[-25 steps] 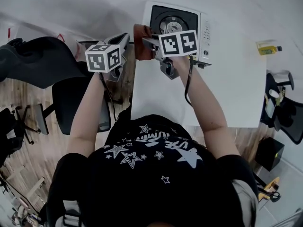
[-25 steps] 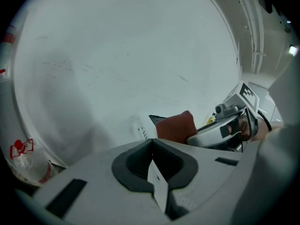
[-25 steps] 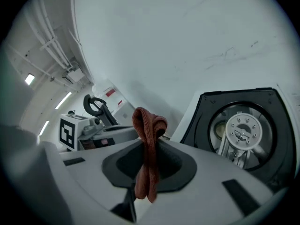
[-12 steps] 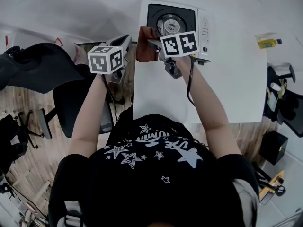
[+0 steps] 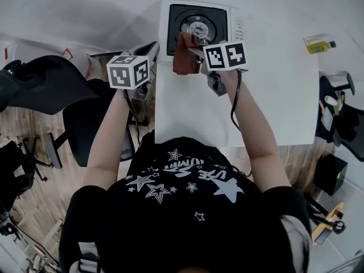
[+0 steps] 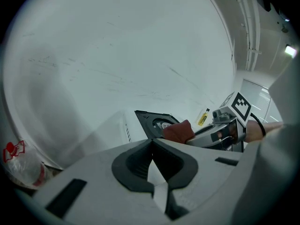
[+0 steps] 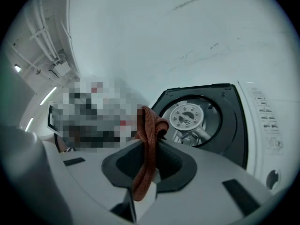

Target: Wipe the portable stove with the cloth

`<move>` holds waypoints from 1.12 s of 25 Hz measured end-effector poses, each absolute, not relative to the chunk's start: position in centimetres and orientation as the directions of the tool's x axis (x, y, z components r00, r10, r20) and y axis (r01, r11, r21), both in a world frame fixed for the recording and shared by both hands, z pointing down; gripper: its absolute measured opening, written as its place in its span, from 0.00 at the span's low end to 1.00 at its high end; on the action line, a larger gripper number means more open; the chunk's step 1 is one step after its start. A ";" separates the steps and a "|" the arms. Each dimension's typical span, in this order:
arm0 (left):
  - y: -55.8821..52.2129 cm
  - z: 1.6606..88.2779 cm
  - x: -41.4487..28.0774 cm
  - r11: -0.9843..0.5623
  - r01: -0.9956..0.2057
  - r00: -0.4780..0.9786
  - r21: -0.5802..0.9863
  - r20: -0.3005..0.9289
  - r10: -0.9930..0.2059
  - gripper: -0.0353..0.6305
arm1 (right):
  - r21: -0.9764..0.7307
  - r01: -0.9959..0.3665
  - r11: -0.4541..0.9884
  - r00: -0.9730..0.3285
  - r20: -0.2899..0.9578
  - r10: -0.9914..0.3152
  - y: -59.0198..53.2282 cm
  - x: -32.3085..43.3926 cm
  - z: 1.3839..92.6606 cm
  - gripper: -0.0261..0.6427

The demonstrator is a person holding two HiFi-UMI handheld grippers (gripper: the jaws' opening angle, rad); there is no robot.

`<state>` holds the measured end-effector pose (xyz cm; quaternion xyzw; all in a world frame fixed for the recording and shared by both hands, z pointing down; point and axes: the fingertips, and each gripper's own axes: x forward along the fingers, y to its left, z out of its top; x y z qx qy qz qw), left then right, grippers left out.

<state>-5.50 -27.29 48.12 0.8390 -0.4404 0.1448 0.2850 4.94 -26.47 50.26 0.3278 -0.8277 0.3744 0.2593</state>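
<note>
- One second has carried your right claw [image 5: 194, 51] from the left edge of the bench [image 5: 273, 95] to the portable stove [image 5: 177, 17]. The cloth [image 5: 184, 57] now hangs over the stove's near side, just beside the burner [image 7: 190, 116].
- Most of the approach looks done, so wiping can probably start from here. No view settles whether the cloth already touches the stove top.
- Your right claw is clamped narrow on a fold of the cloth, which stands up between the jaws and droops below them.
- Your left claw [image 5: 149, 51] stays off the bench's left side, well apart from the stove. Its jaws are drawn together with nothing between them.
</note>
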 end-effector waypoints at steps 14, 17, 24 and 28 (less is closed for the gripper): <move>-26.6 48.2 -0.7 -0.471 -0.810 0.586 0.349 0.497 -0.640 0.06 | -0.440 -0.783 0.440 -0.610 0.682 -0.404 -26.0 12.9 50.5 0.14; -26.7 48.2 0.1 -0.476 -0.808 0.589 0.347 0.497 -0.638 0.06 | -0.442 -0.791 0.423 -0.603 0.680 -0.417 -26.0 14.4 50.5 0.14; -26.5 47.9 2.0 -0.483 -0.807 0.591 0.340 0.499 -0.634 0.06 | -0.441 -0.806 0.395 -0.587 0.683 -0.435 -25.9 17.9 50.5 0.14; -26.4 47.8 3.3 -0.495 -0.801 0.598 0.338 0.501 -0.625 0.06 | -0.454 -0.807 0.377 -0.588 0.678 -0.442 -25.7 19.6 50.3 0.14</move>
